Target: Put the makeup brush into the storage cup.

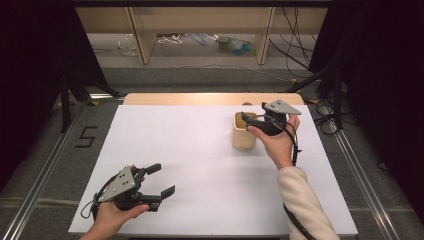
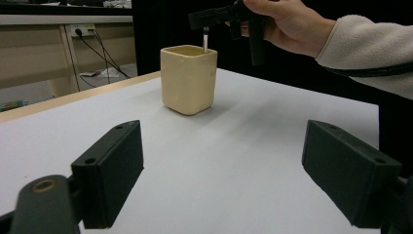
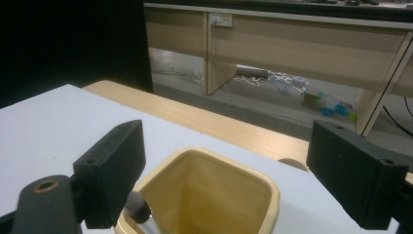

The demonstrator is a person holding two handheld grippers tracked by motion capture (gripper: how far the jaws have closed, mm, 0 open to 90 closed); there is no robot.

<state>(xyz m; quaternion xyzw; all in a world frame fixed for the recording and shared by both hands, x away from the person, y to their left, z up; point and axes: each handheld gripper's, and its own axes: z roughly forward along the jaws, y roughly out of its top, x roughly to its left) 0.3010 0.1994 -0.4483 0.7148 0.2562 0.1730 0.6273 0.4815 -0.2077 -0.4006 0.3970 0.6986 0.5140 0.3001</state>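
The right tongs (image 1: 252,121) hang spread apart directly above the cup (image 1: 243,134) near the table's far right edge, while the left tongs (image 1: 161,179), also apart, idle by the near edge.

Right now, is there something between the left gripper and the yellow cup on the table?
Nothing visible stands in the way. The left gripper is open near the front edge of the table, and bare white surface runs from it to the cup. The right gripper hangs open over the cup, above that path.
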